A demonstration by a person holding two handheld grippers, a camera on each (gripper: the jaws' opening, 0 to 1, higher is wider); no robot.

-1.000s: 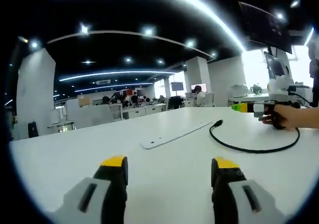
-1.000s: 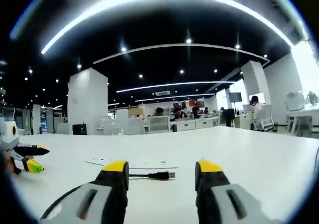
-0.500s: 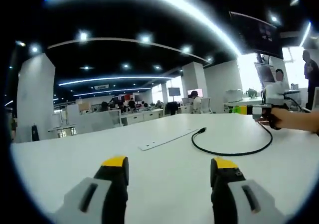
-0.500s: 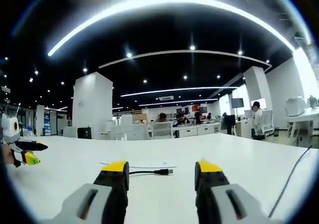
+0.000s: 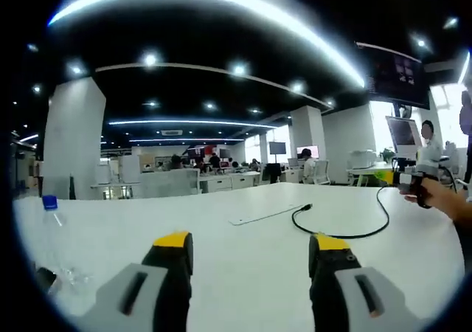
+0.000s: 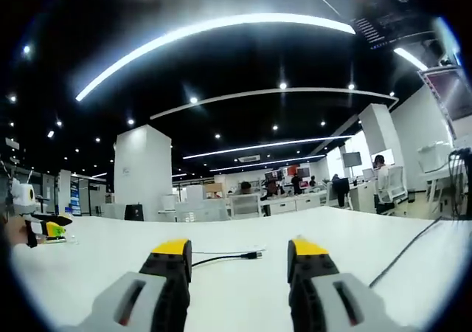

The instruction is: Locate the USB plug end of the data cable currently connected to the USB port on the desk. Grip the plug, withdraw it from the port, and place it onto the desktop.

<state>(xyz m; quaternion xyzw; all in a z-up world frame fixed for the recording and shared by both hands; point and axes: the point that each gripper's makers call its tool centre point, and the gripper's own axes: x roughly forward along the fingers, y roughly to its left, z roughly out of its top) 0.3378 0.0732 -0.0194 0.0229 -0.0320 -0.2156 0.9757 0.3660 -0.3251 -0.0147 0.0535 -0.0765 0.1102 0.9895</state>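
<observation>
Both set low above the wide white bench (image 5: 221, 251), looking level across it into an open office. Shared: the thin black data cable (image 5: 346, 232) (image 6: 221, 259), lying well ahead, seen from opposite ends.

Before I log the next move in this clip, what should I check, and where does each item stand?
1. Black data cable lies on the white desk: ok.
2. Its metal USB plug is bare, out of any port: ok.
3. Left gripper fingers apart, empty: ok.
4. Right gripper fingers apart, empty: ok.
5. Port on the flat white strip: cannot tell.
6. Clear plastic bottle with blue cap is apart from the cable: ok.
</observation>
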